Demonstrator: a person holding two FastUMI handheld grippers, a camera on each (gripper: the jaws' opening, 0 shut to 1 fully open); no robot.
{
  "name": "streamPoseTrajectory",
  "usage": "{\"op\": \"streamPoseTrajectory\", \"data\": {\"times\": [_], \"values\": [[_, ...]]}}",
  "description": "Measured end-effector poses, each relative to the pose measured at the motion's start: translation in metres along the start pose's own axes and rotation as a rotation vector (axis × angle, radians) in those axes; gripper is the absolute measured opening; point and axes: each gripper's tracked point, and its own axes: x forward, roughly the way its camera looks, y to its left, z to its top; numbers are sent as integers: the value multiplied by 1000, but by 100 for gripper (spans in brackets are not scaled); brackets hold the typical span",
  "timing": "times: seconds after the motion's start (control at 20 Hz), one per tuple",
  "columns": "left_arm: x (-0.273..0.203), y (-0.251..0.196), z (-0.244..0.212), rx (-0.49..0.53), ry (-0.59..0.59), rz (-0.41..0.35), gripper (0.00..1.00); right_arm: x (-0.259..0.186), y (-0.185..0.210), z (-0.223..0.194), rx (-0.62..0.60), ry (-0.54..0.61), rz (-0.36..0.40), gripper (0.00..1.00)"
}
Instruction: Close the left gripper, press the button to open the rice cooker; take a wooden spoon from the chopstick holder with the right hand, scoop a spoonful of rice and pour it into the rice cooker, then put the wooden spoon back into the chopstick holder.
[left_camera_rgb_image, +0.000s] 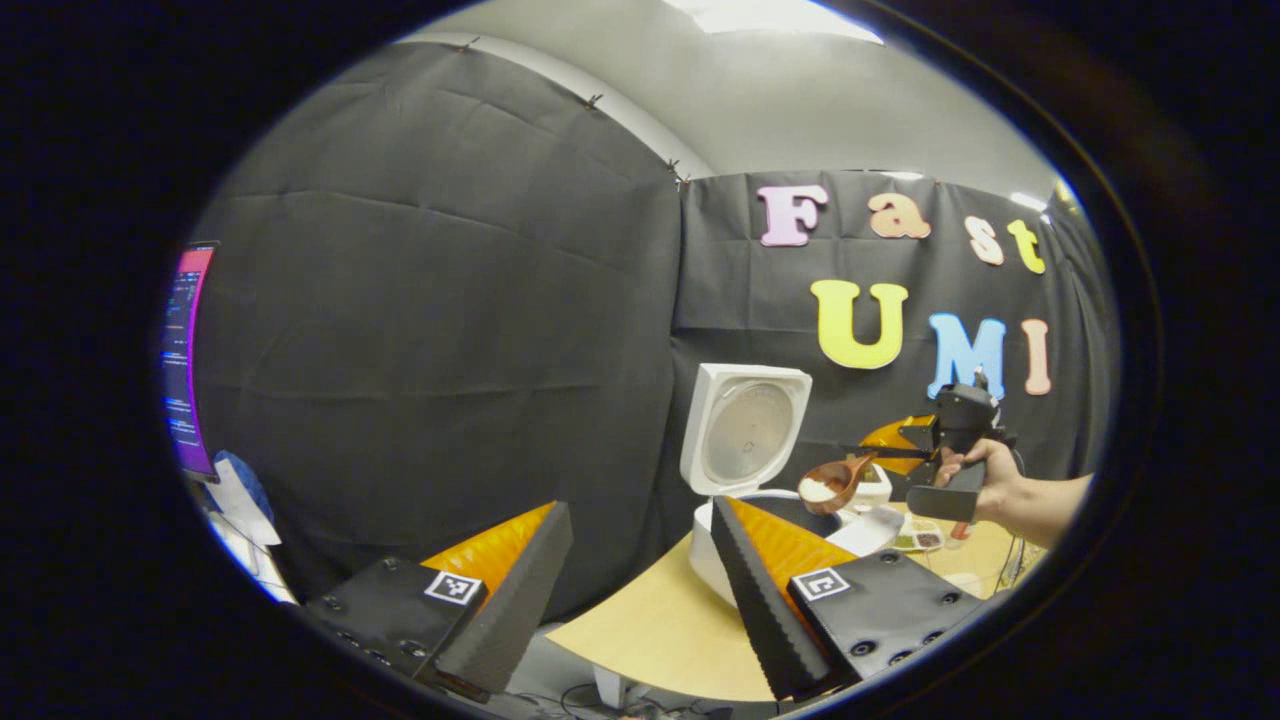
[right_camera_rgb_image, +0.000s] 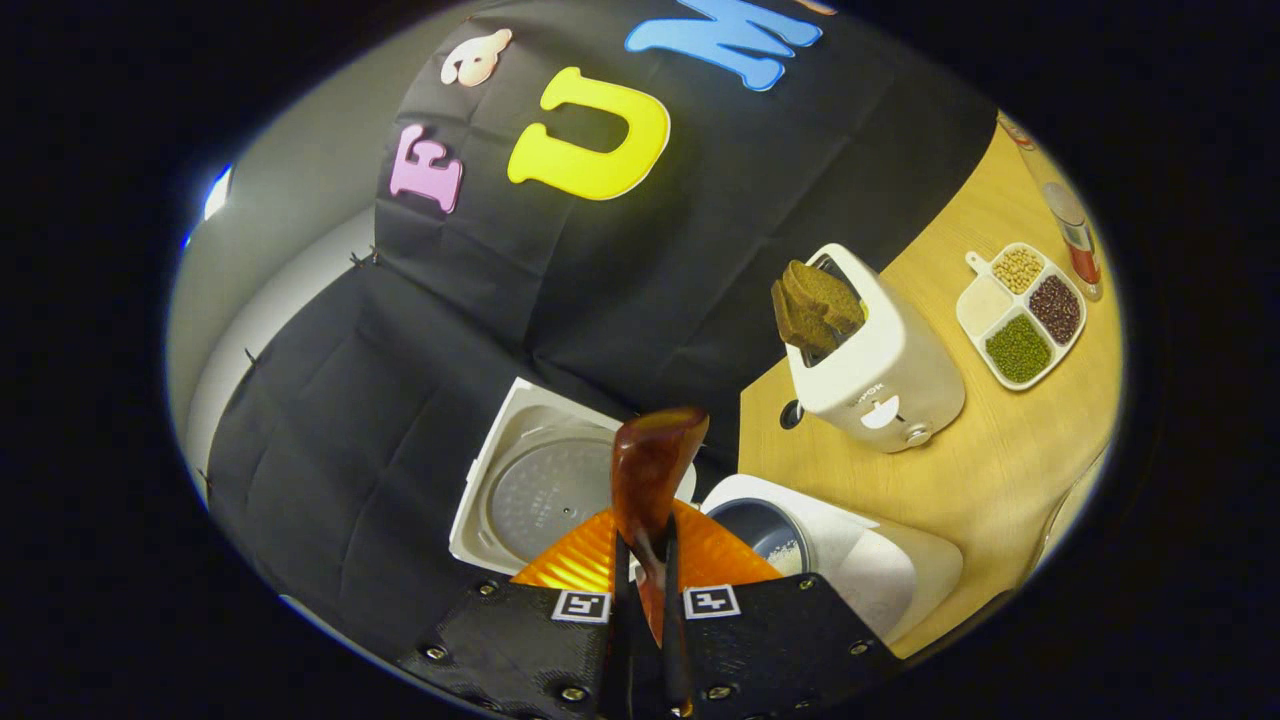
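Note:
The white rice cooker (left_camera_rgb_image: 712, 560) stands on the wooden table with its lid (left_camera_rgb_image: 745, 430) swung up. My left gripper (left_camera_rgb_image: 640, 510) is open near the table's edge, its fingers wide apart with nothing between them. Farther off, a hand holds my right gripper (left_camera_rgb_image: 905, 450), which carries a wooden spoon (left_camera_rgb_image: 835, 485) with white rice in its bowl, above the cooker. In the right gripper view my right gripper (right_camera_rgb_image: 645, 545) is shut on the spoon's handle. The spoon's bowl (right_camera_rgb_image: 655, 460) hangs over the open lid (right_camera_rgb_image: 550, 490) and beside the inner pot (right_camera_rgb_image: 765, 535), where a little rice lies.
A white toaster (right_camera_rgb_image: 880, 370) with dark bread slices stands behind the cooker. A divided dish of beans and grains (right_camera_rgb_image: 1020, 315) and a small bottle (right_camera_rgb_image: 1075, 235) lie farther right on the table (right_camera_rgb_image: 1000, 460). A lit monitor (left_camera_rgb_image: 185, 360) stands off to the left.

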Motion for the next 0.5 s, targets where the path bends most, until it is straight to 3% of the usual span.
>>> {"op": "streamPoseTrajectory", "data": {"times": [0.05, 0.1, 0.15, 0.25, 0.35, 0.5], "values": [[-2, 5, -1, -1, 5, 12, 99, 8, 0, -6, -37, 11, -10, 12], [-6, 7, 0, -4, 8, 21, 94, 14, 0, -11, -82, 19, -17, 12], [-9, 8, 1, -4, 7, 28, 99, 21, 0, -15, -133, 25, -29, 12], [-12, 15, 0, -2, 10, 43, 99, 29, -1, -23, -241, 34, -56, 12], [-12, 21, -7, 2, 16, 49, 94, 32, 2, -28, -341, 45, -72, 12], [-14, 20, -8, 3, 15, 55, 99, 35, 7, -37, -501, 65, -73, 12]]}}
